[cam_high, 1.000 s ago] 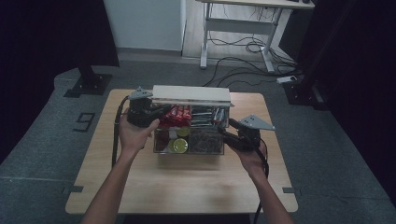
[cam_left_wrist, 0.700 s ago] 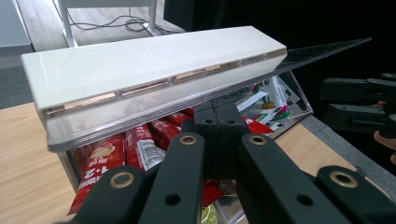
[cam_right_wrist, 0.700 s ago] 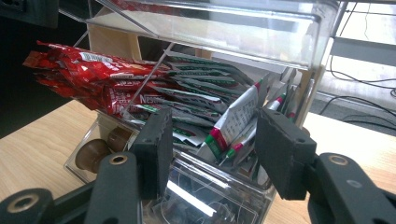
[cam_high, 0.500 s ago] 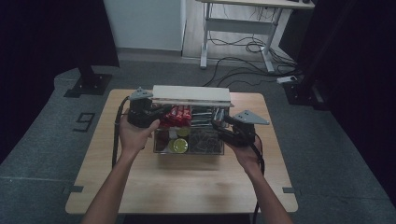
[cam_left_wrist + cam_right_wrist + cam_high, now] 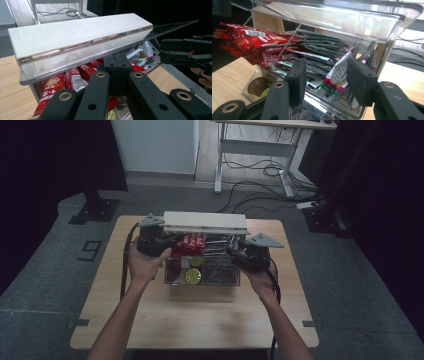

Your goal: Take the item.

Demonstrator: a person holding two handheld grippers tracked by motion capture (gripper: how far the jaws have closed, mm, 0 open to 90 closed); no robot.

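Over clear box point(image 5: 202, 270): left claw point(image 5: 117, 72) clamped on lid point(image 5: 75, 37); right claw point(image 5: 325, 82) apart, just closing, nothing gripped.

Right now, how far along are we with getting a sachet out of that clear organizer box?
Done: the box's lid is raised, and the left gripper, shut, is at the box's left end under it. In hand: the right gripper, jaws just closing, reaches in over the white sachets without pinching one yet. Left: grip a sachet, lift it out, lower the lid.

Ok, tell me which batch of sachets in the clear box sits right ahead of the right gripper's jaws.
The white sachets with green and red ends, standing upright in the box's end compartment. The red sachets lie flat, farther off to one side of the jaws.
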